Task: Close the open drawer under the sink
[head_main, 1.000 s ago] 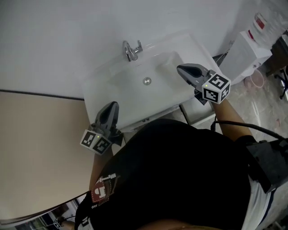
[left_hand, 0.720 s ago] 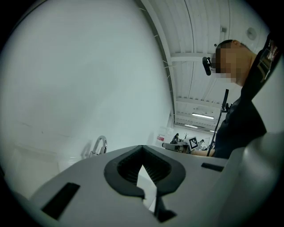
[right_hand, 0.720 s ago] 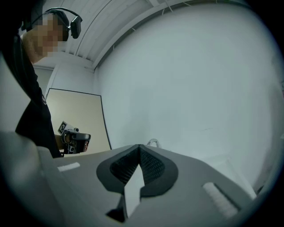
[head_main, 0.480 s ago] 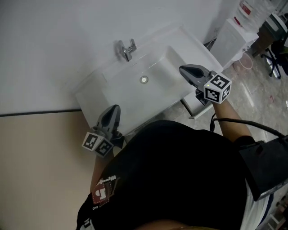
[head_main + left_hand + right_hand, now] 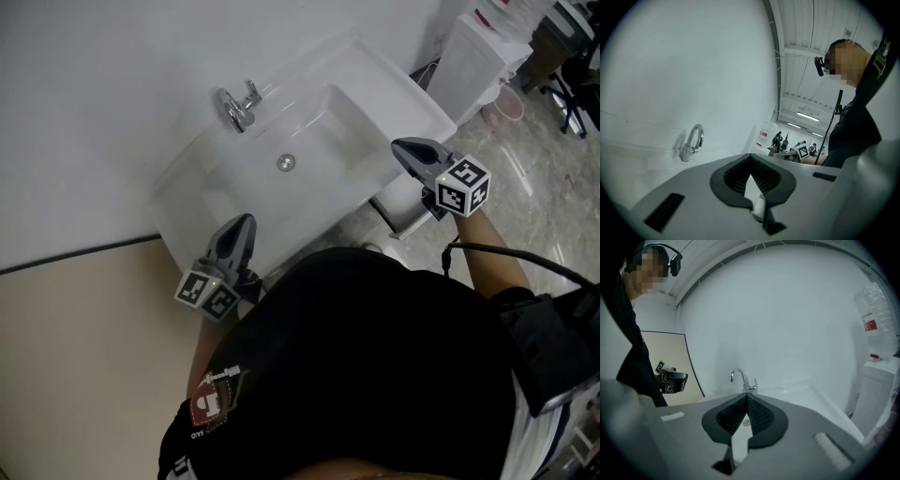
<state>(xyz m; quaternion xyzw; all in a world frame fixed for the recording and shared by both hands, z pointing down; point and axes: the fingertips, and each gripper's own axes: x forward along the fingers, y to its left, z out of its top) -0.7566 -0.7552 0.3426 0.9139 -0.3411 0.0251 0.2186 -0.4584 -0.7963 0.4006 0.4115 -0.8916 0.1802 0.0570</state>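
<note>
Hiding beneath the lower-right edge of the white rectangular ceramic sink point(image 5: 197, 187), the white open drawer point(image 5: 401, 208) barely shows; the grey right gripper point(image 5: 405, 148) and grey left gripper point(image 5: 242, 225), both closed and empty, hover above, so a blind push could skew it.

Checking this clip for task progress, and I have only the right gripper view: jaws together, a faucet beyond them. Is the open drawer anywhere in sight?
Observer: Yes, in the head view. What looks like the white drawer juts out under the right front corner of the sink.
Operator: Is the right gripper on it?
Observer: No. The right gripper hangs above that corner, apart from the drawer.
Operator: And the left gripper?
Observer: In its own view the left gripper has its jaws together, with nothing between them.
</note>
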